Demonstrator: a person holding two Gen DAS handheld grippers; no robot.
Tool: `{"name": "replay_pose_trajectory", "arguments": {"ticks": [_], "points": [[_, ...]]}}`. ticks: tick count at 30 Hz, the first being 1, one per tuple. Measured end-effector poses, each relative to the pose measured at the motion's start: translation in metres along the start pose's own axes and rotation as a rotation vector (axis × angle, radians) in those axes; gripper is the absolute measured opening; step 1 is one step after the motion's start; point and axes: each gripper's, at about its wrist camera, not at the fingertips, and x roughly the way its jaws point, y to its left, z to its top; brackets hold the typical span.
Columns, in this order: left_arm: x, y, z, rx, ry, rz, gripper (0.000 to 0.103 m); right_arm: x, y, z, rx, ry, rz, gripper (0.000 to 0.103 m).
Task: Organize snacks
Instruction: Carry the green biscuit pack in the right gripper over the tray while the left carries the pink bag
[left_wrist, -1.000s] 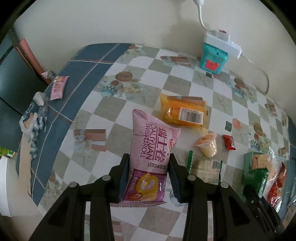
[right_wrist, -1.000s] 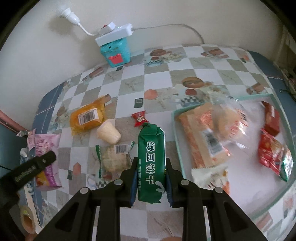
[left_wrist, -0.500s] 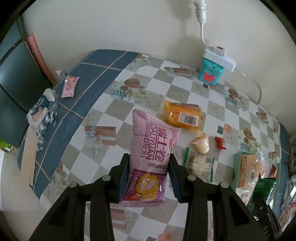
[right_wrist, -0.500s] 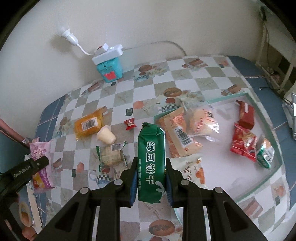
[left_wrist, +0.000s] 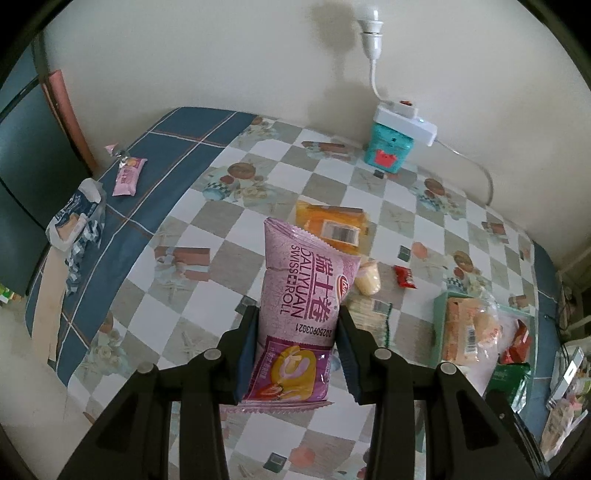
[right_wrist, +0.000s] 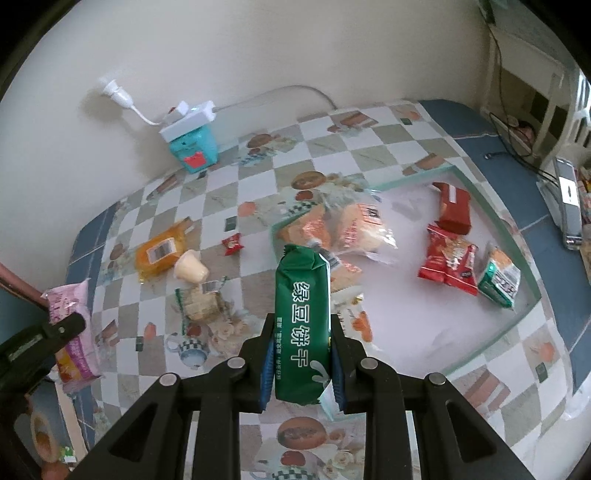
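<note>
Snacks are mid-carry. Leftmost, the left gripper (left_wrist: 297, 354) is clenched on a pink Swiss roll packet (left_wrist: 303, 306), held above the desk (left_wrist: 207, 236). Right of it, the right gripper (right_wrist: 302, 360) grasps a green biscuit pack (right_wrist: 302, 314) over the near corner of the tray (right_wrist: 491, 339). That tray already holds bread bags and red and green packets. Next, I judge, each pack needs lowering into the tray before release.
</note>
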Motion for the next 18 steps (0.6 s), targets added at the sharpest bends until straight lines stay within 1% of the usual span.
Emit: {"name": "replay_pose_trajectory", "arguments": {"ticks": [3, 7, 13, 18], "points": [[-0.001, -0.011, -0.003, 0.021, 0.004, -0.011, 0.042, 0.001, -0.012, 0.004, 0.031, 0.004, -0.018, 0.027], [-0.003, -0.034, -0.009, 0.07, 0.016, -0.052, 0.042, 0.001, -0.033, 0.01, 0.086, 0.001, -0.034, 0.027], [-0.005, -0.072, -0.023, 0.163, 0.031, -0.087, 0.042, -0.001, -0.071, 0.02, 0.187, -0.004, -0.048, 0.027], [-0.006, -0.099, -0.034, 0.227, 0.043, -0.111, 0.042, -0.007, -0.108, 0.024, 0.279, -0.018, -0.089, 0.027]]}}
